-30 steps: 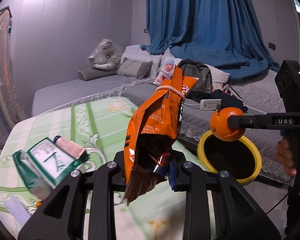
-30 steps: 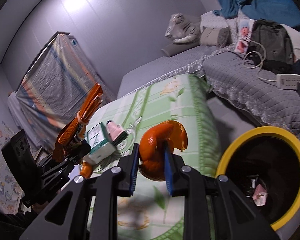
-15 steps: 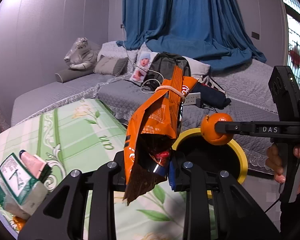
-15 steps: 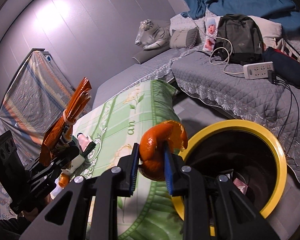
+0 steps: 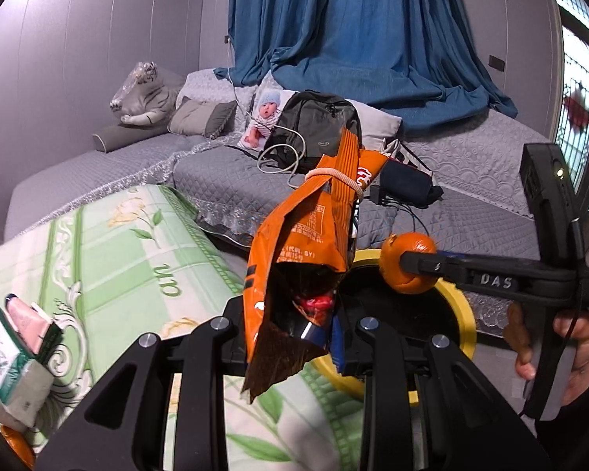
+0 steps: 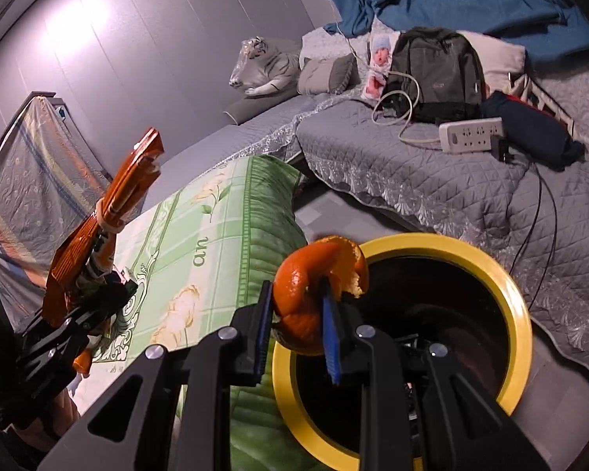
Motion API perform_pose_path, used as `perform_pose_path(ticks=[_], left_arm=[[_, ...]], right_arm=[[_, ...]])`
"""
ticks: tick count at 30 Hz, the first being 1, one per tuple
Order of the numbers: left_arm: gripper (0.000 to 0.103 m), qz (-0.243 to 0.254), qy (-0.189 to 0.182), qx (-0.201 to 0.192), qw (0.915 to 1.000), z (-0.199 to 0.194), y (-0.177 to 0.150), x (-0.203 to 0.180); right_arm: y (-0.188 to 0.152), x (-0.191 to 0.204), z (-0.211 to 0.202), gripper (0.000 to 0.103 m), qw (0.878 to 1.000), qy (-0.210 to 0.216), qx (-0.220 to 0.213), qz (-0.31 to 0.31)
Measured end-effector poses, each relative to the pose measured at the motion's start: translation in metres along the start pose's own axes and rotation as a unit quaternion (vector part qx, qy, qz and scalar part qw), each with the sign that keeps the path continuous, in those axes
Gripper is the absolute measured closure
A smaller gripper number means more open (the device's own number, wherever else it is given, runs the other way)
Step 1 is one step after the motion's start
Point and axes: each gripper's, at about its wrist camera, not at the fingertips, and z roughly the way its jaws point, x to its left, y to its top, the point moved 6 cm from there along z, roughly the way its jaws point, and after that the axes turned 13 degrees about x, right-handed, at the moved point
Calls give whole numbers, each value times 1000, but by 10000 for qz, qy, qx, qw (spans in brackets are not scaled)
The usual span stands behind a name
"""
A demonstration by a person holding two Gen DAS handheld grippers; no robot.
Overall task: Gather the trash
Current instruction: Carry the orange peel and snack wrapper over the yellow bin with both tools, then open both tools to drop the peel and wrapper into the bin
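The left gripper [image 5: 294, 329] clamps an orange snack bag [image 5: 310, 235]; the right gripper [image 6: 298, 314] pinches orange peel [image 6: 318, 286] above the yellow-rimmed bin [image 6: 518, 314].

Seen here: 2 grippers, the left gripper [image 5: 294, 337] and the right gripper [image 6: 300, 325]. 1 orange chip bag [image 5: 310, 235]. 1 orange peel [image 6: 314, 286]. 1 yellow bin [image 6: 518, 314]. 1 green carton [image 5: 4, 357]. 1 toy tiger [image 5: 145, 94]. 1 backpack [image 6: 436, 66]. 1 power strip [image 6: 471, 133]. 1 blue curtain [image 5: 353, 39].
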Motion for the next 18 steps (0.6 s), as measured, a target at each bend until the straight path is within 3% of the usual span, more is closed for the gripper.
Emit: perform_pose_path(ticks=[13,14,15,17,18], left_arm=[[76,-201,-431,467,9978,59,6,-28],[67,-269,-436,473,9976,62,7,-26],[44,-331,-420,453,9975,63,7,-24],[20,-506,-231,303,9980,59,9,-18],[19,-571,-180,208,9980,55,8,-14]], right_arm=[[2,-50,19,78,9969,-246,182,723],[2,-55,19,76,9962,-284,166,810],[3,-59,20,72,9955,-328,156,874],[4,-68,19,44,9936,-468,118,1020],[5,-73,16,42,9921,-557,41,1120]])
